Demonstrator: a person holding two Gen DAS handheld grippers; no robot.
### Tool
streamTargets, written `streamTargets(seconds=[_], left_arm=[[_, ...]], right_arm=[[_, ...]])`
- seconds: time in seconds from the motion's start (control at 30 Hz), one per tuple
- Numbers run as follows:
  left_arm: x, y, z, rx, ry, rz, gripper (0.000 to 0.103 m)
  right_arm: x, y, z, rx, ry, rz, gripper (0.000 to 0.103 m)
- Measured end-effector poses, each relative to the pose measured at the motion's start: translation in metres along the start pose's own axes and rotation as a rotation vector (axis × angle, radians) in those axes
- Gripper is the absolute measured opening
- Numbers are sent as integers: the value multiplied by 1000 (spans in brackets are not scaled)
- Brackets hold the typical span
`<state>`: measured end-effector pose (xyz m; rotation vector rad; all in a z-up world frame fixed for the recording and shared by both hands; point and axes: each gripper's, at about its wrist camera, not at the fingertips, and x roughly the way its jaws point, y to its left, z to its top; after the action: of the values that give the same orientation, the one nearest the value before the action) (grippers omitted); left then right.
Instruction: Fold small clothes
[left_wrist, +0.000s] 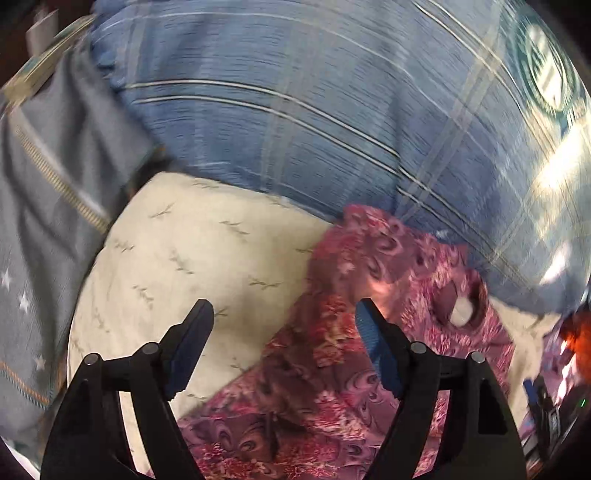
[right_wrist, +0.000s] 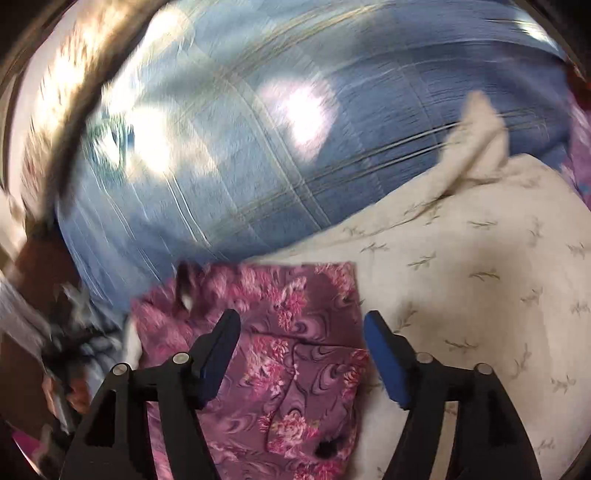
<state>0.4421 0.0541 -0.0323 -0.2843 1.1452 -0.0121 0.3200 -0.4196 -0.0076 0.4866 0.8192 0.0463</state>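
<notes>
A pink-purple floral garment (left_wrist: 332, 369) lies on a cream sheet with small leaf sprigs (left_wrist: 184, 258), in front of a blue plaid pillow (left_wrist: 295, 110). In the left wrist view its long axis runs from about 7 o'clock to 1 o'clock, an opening in the cloth at the far end near 3 o'clock. The left gripper (left_wrist: 284, 343) hangs over it with jaws spread, holding nothing. In the right wrist view the garment (right_wrist: 280, 350) lies folded, long axis about 6 to 12 o'clock, under the right gripper (right_wrist: 301, 354), also spread wide and empty. A grey star-printed cloth (left_wrist: 37, 258) sits at 9 o'clock.
</notes>
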Motion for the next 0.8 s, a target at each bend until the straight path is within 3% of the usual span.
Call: streamTargets(seconds=[0.13,0.17,0.2,0.23,0.3,0.4,0.5,0.57,0.63,0.7,0.77,0.8], left_arm=[[26,-28,-4,98,32,68,79],[36,-32,-5,112,50,85,79],[42,-33,-7,118,64,101,79],[44,-32,-6,116,67,107,79],[44,-23,-1,89,44,96,79],[40,-2,2,84,50,72,79],[36,21,-8,113,75,59,80],[37,30,-25,132,110,31,80],[40,34,-41,169,139,30,80],[45,33,-58,226,142,83,83],[43,37,-68,235,117,89,84],[40,42,-70,229,111,83,84]], right_arm=[[30,18,-9,-110,92,-130,66],[32,20,-12,-129,111,-147,61],[30,23,-13,-154,97,-195,46],[26,28,-11,-175,66,-209,45],[13,40,-3,-219,-13,-149,45],[19,67,8,-273,-10,-61,48],[49,104,0,-356,111,98,53],[69,136,-16,-413,172,154,53],[85,162,-26,-459,198,200,53],[102,194,-33,-492,223,231,53],[120,223,-31,-518,209,212,53],[131,231,-29,-526,202,191,58]])
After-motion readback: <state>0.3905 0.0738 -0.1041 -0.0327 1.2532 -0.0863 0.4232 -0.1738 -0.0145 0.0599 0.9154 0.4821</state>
